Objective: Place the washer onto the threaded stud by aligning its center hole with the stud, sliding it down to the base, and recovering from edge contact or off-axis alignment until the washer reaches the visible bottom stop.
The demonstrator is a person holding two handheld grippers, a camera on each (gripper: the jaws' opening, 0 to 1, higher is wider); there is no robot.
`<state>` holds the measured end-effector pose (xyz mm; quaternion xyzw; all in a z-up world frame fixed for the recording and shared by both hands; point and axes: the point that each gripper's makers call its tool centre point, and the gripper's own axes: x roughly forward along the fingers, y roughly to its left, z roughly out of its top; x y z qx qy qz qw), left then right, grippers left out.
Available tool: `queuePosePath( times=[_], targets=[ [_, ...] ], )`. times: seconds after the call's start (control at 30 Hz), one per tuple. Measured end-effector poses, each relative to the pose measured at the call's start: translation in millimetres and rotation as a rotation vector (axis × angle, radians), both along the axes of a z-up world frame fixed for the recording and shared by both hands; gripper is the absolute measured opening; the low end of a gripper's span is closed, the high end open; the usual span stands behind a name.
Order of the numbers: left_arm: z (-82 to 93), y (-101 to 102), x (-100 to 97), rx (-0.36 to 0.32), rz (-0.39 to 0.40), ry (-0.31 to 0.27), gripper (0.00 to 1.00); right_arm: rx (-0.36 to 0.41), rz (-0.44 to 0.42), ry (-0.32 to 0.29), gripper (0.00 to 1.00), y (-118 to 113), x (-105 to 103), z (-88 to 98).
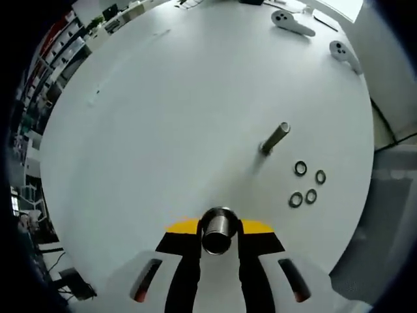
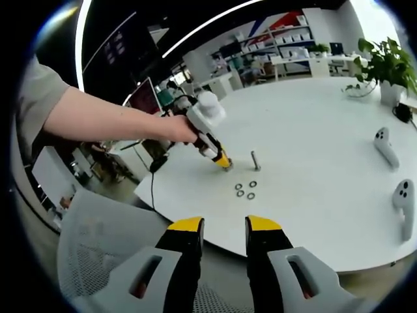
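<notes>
Pinched between your left gripper (image 1: pixel 218 251) jaws, a metal cylinder (image 1: pixel 217 229) comes first; your right gripper (image 2: pixel 223 242) hangs spread. Washers (image 1: pixel 306 182) lie beside the stud (image 1: pixel 274 138) near the table (image 1: pixel 163 117) edge: thin, stiff, slippery, so grip the rim.

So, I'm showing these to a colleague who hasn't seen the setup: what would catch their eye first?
Probably the metal cylinder clamped between the left gripper jaws, low in the left gripper view. Next, the upright stud on the white table, with four washers lying loose beside it. In the right gripper view, a person's arm reaches in from the left, above the empty, open right gripper.
</notes>
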<state>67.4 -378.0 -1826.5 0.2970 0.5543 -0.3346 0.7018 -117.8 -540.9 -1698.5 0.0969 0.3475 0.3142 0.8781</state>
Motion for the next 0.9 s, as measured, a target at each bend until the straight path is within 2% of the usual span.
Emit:
queuePosePath(
  times=[0.3, 0.37, 0.4, 0.47, 0.5, 0.57, 0.6, 0.63, 0.7, 0.73, 0.83, 0.9],
  targets=[
    [-1.2, 0.2, 0.4, -0.019, -0.002, -0.014, 0.2, -0.003, -0.004, 0.001, 0.28, -0.9, 0.1, -0.4],
    [-0.8, 0.9, 1.3, -0.027, 0.023, -0.01, 0.21, -0.005, -0.008, 0.003, 0.28, -1.6, -0.1, -0.9],
    [-0.3, 1.5, 2.6, -0.028, 0.039, -0.019, 0.28, -0.004, -0.01, 0.004, 0.28, -2.1, -0.1, -1.0],
    [6.0, 1.0, 11.5, -0.053, 0.075, -0.095, 0.47, -0.002, -0.016, 0.004, 0.28, -2.8, 0.3, -1.0],
    [9.3, 0.9, 11.9, -0.063, 0.087, -0.107, 0.48, -0.002, -0.017, 0.003, 0.28, -2.9, 0.5, -0.8],
    [19.2, -1.0, 0.6, -0.098, 0.107, -0.061, 0.31, -0.002, -0.016, 0.002, 0.28, -2.7, 0.7, -0.5],
    [25.2, -0.6, -1.9, -0.117, 0.113, -0.064, 0.24, -0.003, -0.014, 0.003, 0.28, -2.5, 0.5, -0.7],
    [29.1, 1.5, -2.0, -0.12, 0.116, -0.083, 0.25, -0.004, -0.012, 0.004, 0.28, -2.2, 0.2, -0.9],
    [38.1, 8.1, -3.5, -0.123, 0.128, -0.122, 0.34, -0.004, -0.008, 0.003, 0.28, -1.7, 0.1, -0.9],
    [43.5, 11.9, -7.2, -0.13, 0.131, -0.129, 0.35, -0.004, -0.008, 0.003, 0.28, -1.6, 0.0, -0.9],
    [56.8, 19.7, -16.4, -0.174, 0.162, -0.147, 0.27, -0.007, -0.009, 0.007, 0.28, -2.0, -0.3, -1.6],
    [61.9, 26.1, -20.9, -0.2, 0.188, -0.164, 0.27, -0.009, -0.011, 0.008, 0.28, -2.5, -0.4, -2.3]
  ],
)
